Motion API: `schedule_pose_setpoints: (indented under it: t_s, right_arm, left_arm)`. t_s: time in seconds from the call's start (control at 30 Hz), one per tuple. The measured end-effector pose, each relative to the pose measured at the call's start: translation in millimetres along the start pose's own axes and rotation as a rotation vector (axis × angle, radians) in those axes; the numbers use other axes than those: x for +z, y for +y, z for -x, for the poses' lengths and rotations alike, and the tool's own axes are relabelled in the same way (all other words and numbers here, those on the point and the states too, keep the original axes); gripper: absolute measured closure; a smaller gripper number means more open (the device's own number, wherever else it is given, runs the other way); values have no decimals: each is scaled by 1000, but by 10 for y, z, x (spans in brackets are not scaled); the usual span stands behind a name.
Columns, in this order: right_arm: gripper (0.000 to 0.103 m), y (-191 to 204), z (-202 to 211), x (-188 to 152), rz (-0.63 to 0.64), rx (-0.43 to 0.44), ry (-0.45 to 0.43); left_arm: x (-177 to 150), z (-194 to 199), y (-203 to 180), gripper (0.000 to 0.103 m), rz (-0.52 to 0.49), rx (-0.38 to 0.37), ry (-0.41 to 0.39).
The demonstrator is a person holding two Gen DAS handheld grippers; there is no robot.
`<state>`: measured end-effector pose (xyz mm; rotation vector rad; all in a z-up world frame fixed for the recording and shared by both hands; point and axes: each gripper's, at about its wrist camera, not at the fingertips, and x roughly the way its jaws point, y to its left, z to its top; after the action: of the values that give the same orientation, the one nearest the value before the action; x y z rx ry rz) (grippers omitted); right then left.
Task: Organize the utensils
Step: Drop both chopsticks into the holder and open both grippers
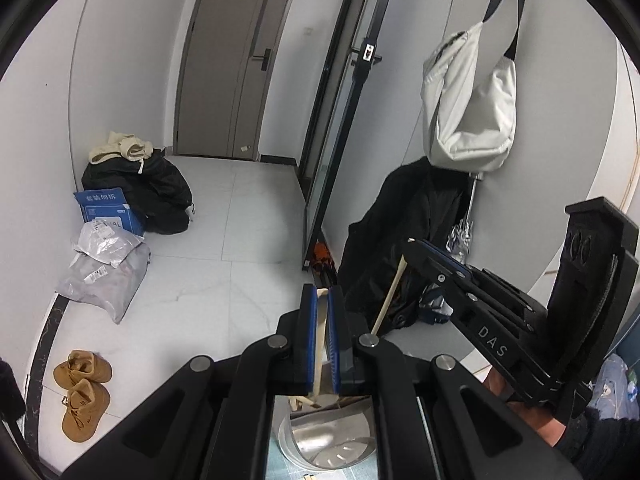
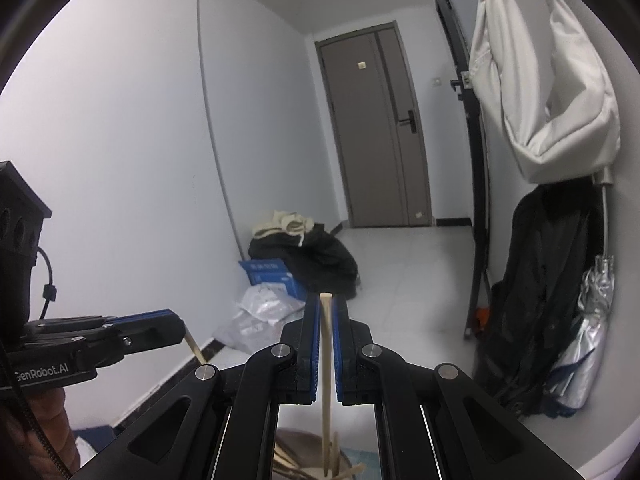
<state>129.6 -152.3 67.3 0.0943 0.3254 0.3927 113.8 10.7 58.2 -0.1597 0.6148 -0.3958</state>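
Observation:
In the left wrist view my left gripper [image 1: 322, 295] is shut on a thin wooden chopstick [image 1: 319, 344] that runs down between its blue pads. Under it stands a shiny metal utensil holder [image 1: 320, 436] on a blue checked surface. To the right, my right gripper [image 1: 416, 248] is shut on a second chopstick [image 1: 389, 298] that slants down to the left. In the right wrist view my right gripper [image 2: 326, 300] pinches that upright chopstick [image 2: 327, 364], whose lower end reaches into the metal holder [image 2: 294, 446] among other wooden sticks. At the left my left gripper [image 2: 176, 322] holds its chopstick [image 2: 197, 350].
On the tiled floor lie brown shoes [image 1: 82, 384], grey parcels [image 1: 106, 268], a blue box [image 1: 106, 208] and a black bag [image 1: 160, 196]. A white bag [image 1: 468, 108], a black coat [image 1: 404, 232] and a folded umbrella [image 2: 588, 336] hang on the right wall beside a glass door [image 1: 340, 128].

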Motion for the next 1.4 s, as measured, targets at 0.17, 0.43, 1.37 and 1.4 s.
schedule_pose_setpoints:
  t_s: [0.17, 0.43, 1.37, 1.4]
  right_arm:
    - [98, 41, -32, -111, 15, 14, 23]
    - [98, 78, -29, -296, 32, 39, 77]
    - [69, 43, 351, -819, 18, 72, 262]
    - [69, 24, 417, -826, 7, 67, 257]
  left_arm:
    - [-70, -51, 1, 101, 3, 3, 24]
    - [-130, -81, -3, 101, 21, 9, 57]
    - [-457, 19, -40, 56, 62, 42, 98]
    - [-465, 29, -60, 55, 57, 51, 97]
